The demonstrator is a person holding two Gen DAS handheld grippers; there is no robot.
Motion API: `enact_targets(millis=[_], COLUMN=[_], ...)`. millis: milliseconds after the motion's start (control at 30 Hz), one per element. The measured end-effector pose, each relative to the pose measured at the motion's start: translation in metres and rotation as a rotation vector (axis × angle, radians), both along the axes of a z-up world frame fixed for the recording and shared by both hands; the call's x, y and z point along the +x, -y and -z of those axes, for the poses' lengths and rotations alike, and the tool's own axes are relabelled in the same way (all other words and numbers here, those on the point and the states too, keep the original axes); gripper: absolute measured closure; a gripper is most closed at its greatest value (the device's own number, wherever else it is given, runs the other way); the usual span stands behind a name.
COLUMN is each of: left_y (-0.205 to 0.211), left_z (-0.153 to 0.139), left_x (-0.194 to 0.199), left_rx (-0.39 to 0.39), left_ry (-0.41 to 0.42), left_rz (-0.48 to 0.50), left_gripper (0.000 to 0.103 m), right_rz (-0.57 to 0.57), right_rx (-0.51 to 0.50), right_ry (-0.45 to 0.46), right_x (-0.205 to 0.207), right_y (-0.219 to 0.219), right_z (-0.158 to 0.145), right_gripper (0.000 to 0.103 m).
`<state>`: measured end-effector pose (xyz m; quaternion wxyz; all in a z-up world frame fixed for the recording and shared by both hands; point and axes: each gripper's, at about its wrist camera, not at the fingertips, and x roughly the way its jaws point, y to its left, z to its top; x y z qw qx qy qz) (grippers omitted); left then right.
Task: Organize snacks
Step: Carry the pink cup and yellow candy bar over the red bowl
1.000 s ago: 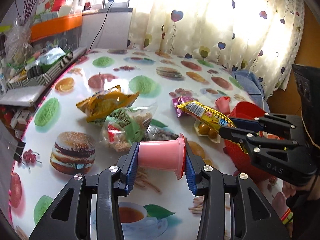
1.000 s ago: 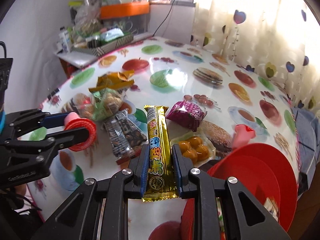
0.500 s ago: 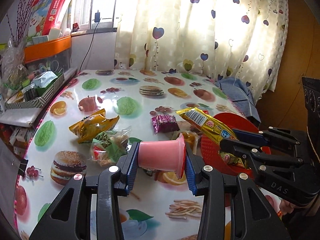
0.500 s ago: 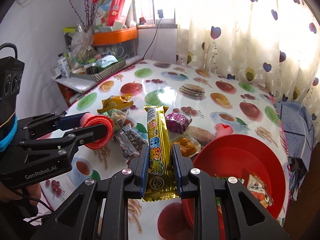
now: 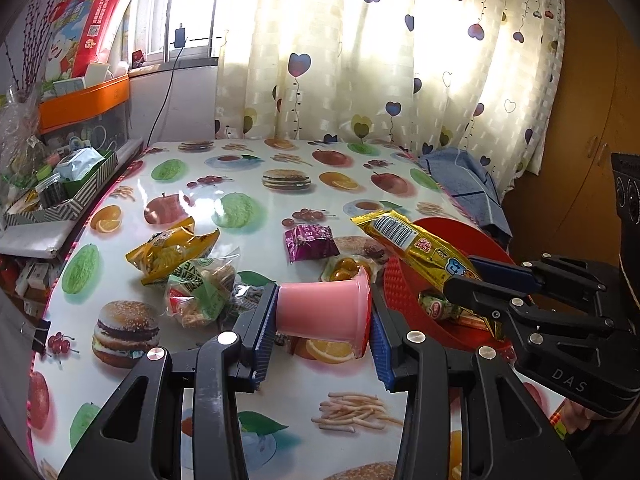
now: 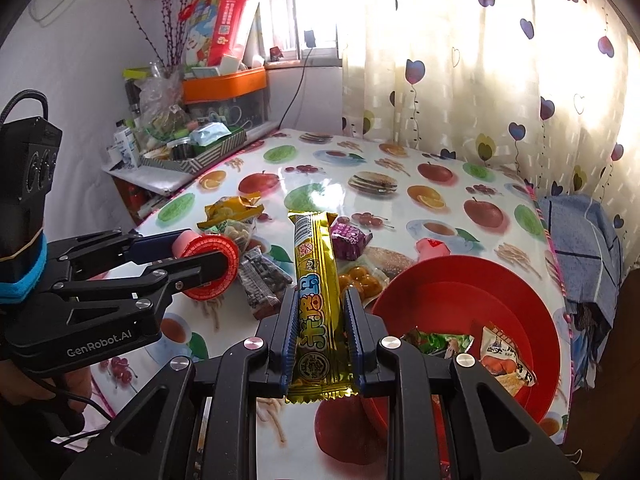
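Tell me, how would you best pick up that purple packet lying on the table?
Grip the purple packet across its puffy middle, coming from above. It lies flat on the table, its crimped ends offer poor purchase, and the space above looks free.

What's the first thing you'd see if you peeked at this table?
Two grippers held over the table with treats: the left gripper squeezes a pink jelly cup, and the right gripper pinches a long gold snack bar. To their right sits a big red bowl with some packets already inside.
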<state>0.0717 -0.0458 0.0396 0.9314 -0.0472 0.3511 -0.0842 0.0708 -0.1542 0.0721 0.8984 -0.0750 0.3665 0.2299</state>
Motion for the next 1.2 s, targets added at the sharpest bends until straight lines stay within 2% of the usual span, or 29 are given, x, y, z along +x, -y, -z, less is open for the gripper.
enact_targets(millis=[600,1200], left_y=[0.019,0.063], left_z=[0.013,0.018], left_x=[0.013,0.032], left_rx=[-0.014,-0.018], left_ry=[-0.045,-0.065], left_rz=[0.061,0.172], left_gripper=[0.06,0.06], right_rz=[0.075,0.21], right_rx=[0.018,-0.001], right_ry=[-0.014,-0.013], right_x=[-0.003,0.003], right_y=[0.027,0.074], right_z=[0.006,0.013], right_gripper=[0.082,0.082])
